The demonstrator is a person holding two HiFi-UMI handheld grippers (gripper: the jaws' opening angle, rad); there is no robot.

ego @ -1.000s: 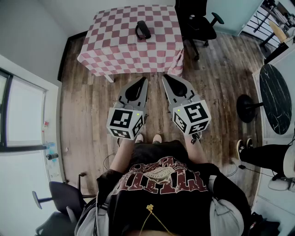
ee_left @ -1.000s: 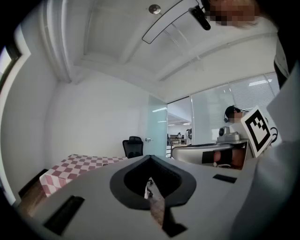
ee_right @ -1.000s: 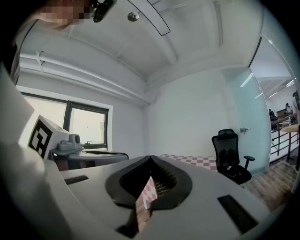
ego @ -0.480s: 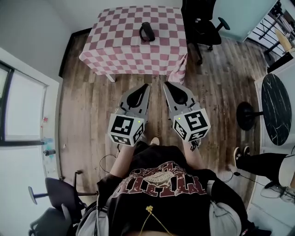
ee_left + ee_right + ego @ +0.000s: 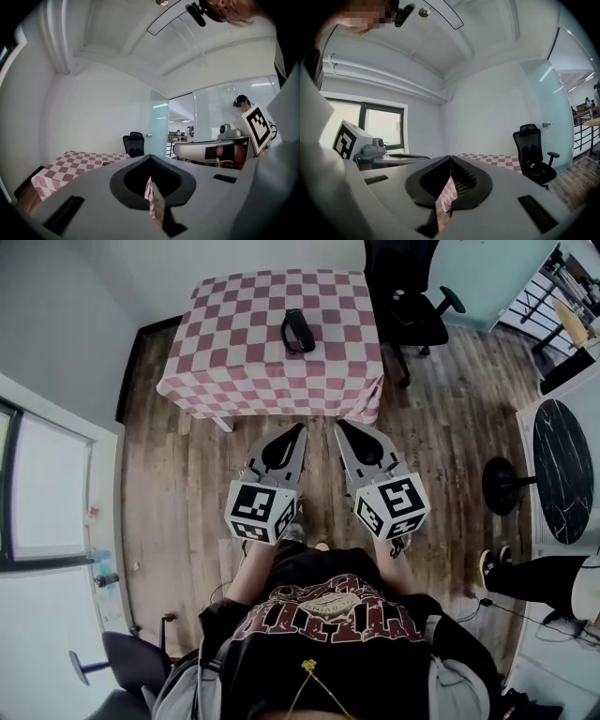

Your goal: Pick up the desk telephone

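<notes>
2 grippers sit side by side at the centre of the head view, over the wood floor (image 5: 187, 474) just below the pink-checked counter (image 5: 234, 352). The left gripper (image 5: 298, 431) is clenched on nothing, its tips together; the right gripper (image 5: 342, 427) is likewise closed and empty. The black desk telephone (image 5: 297, 330) lies on the counter in the upper middle, well apart from both

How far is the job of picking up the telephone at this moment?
Nothing is done yet: the telephone lies untouched on the checkered table. In hand: the left claw and right claw are shut, empty, over the floor short of the table. Still to do: reach it, open, grip, lift.
</notes>
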